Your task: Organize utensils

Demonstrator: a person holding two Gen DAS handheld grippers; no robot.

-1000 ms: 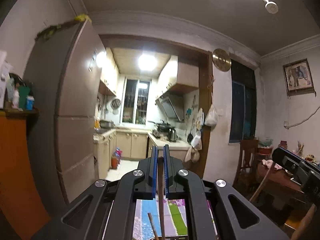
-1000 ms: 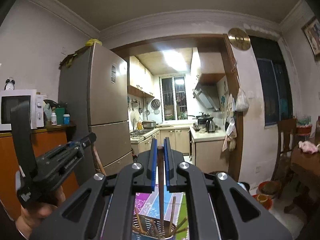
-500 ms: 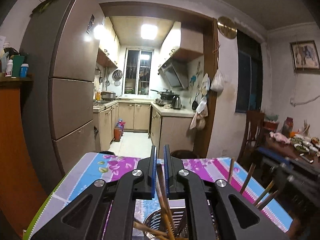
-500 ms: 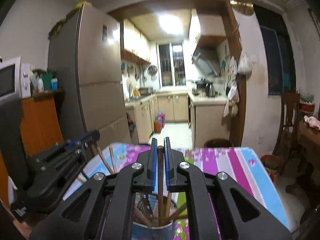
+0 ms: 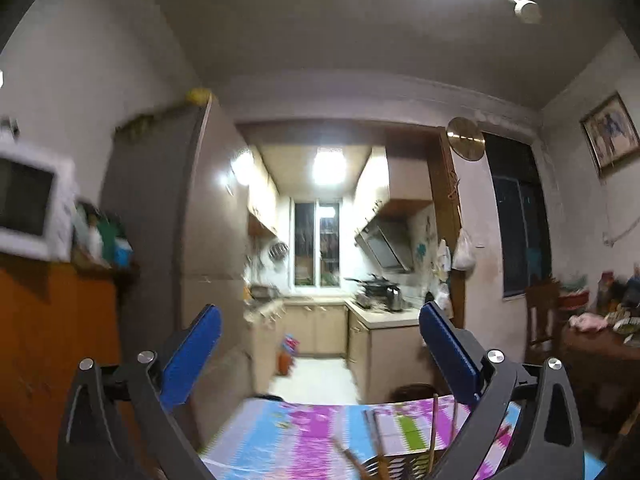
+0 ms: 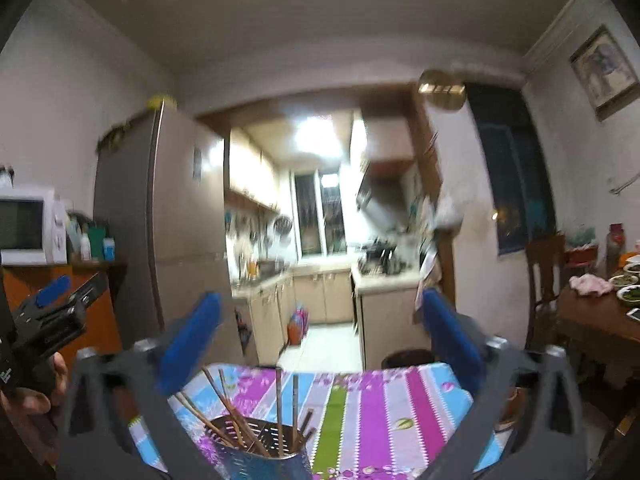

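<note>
With both the left gripper [image 5: 320, 344] and right gripper [image 6: 320, 328] spread wide and holding nothing, and the chopsticks [image 6: 280, 412] standing in the holder [image 6: 264, 456] on the table [image 6: 384, 412], best to lift clear straight up, avoiding the leaning sticks

Left gripper [image 5: 320, 330] and right gripper [image 6: 320, 312] apparently spread wide, empty.

Chopsticks [image 6: 240, 420] stand in the holder [image 6: 260, 454] on the worktop [image 6: 380, 412]; fridge [image 6: 160, 240] behind-left, microwave [image 6: 28, 224] further left, dining table [image 6: 600, 328] off right.
</note>
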